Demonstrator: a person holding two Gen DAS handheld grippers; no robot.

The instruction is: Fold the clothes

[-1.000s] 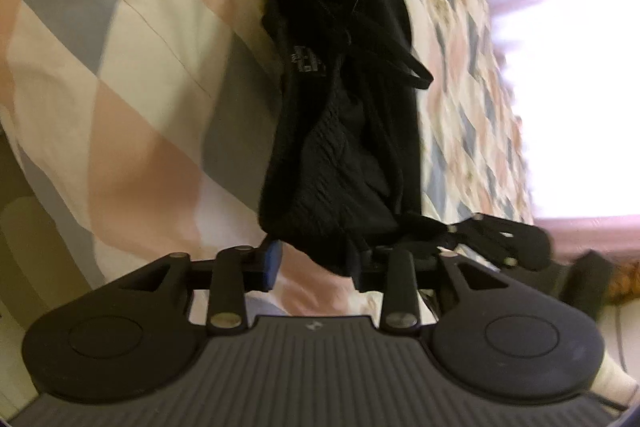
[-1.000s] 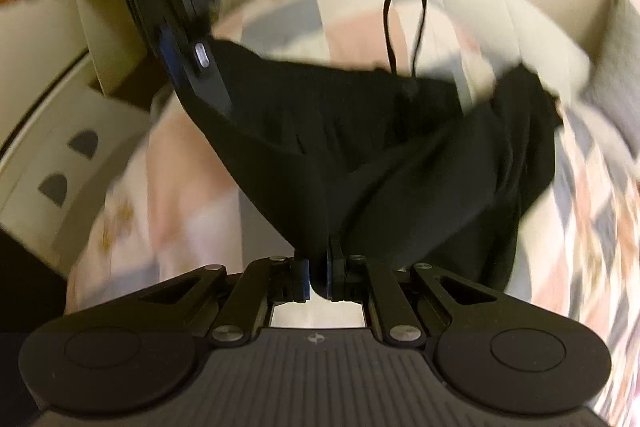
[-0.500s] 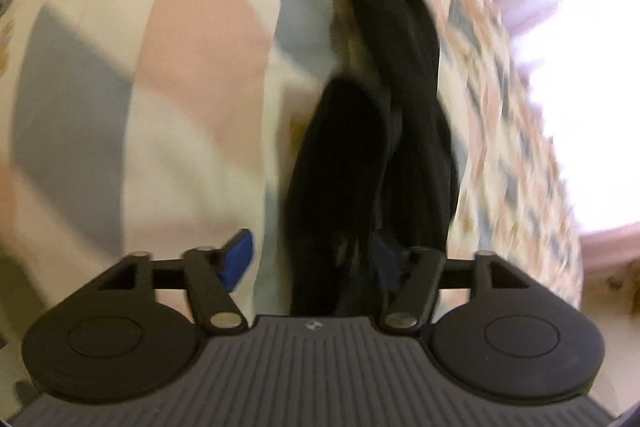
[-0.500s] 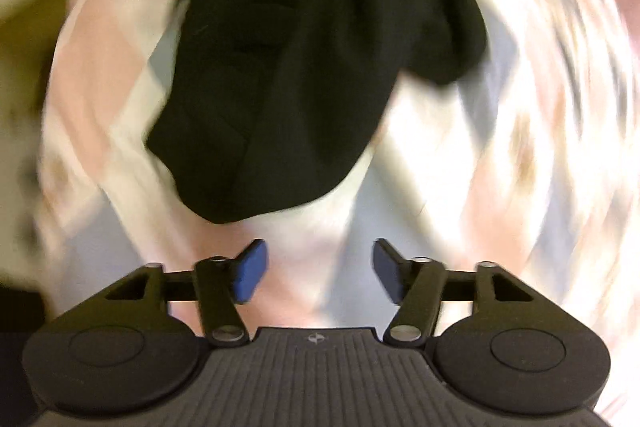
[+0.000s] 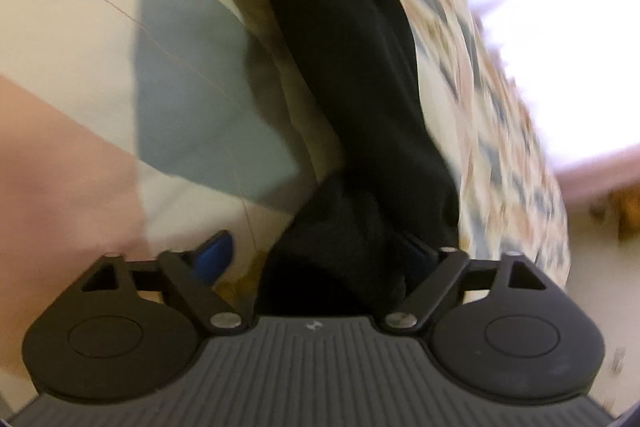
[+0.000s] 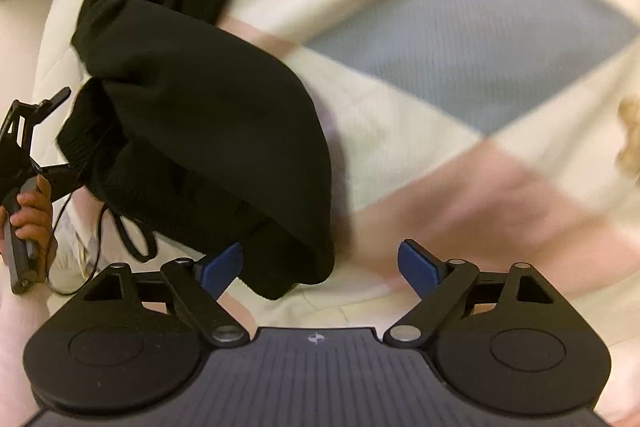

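Note:
A black garment [image 6: 192,115] with a drawstring lies bunched on a checked quilt [image 6: 460,47]. In the left wrist view it [image 5: 360,87] runs away from me as a long dark strip. My left gripper [image 5: 316,255] is open, and the near end of the cloth lies loose between its blue pads. My right gripper [image 6: 320,265] is open and empty, just right of the garment's near edge. The left gripper [image 6: 24,143] and the hand holding it show at the left edge of the right wrist view.
The quilt [image 5: 120,67] of cream, pink and grey-blue squares covers the bed. A bright window [image 5: 560,7] lies beyond the bed's far right side. A pale padded headboard or pillow [image 6: 24,7] sits at the upper left of the right wrist view.
Both grippers let go of the black garment and opened. The garment dropped from hanging between them onto the quilt, and both grippers now sit low over the bed.

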